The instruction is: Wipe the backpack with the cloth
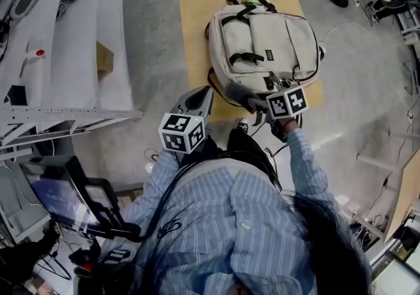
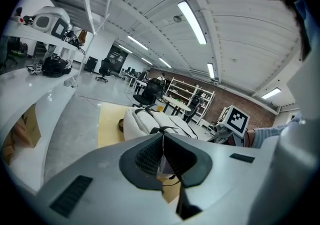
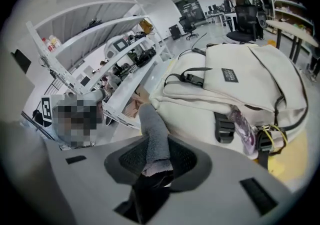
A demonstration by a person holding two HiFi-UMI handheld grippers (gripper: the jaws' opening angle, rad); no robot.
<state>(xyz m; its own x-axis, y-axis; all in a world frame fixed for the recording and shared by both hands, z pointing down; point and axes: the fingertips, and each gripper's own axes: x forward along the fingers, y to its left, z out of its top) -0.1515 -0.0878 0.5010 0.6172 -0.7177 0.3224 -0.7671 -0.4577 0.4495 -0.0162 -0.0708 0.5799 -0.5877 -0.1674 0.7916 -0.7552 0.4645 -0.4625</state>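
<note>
While the backpack (image 1: pixel 266 48) lay flat on the yellow mat (image 1: pixel 193 31), its long axis running away from the person, the head view showed the right gripper (image 1: pixel 248 98) at its near edge and the left gripper (image 1: pixel 201 97) off to the bag's left. In the left gripper view, the jaws were pressed together on nothing, with the backpack ahead. In the right gripper view, the jaws were clamped on the grey cloth (image 3: pixel 154 141), with the bag just ahead and to the right. So the right gripper was the nearer one, and the wipe would probably run forward.
</note>
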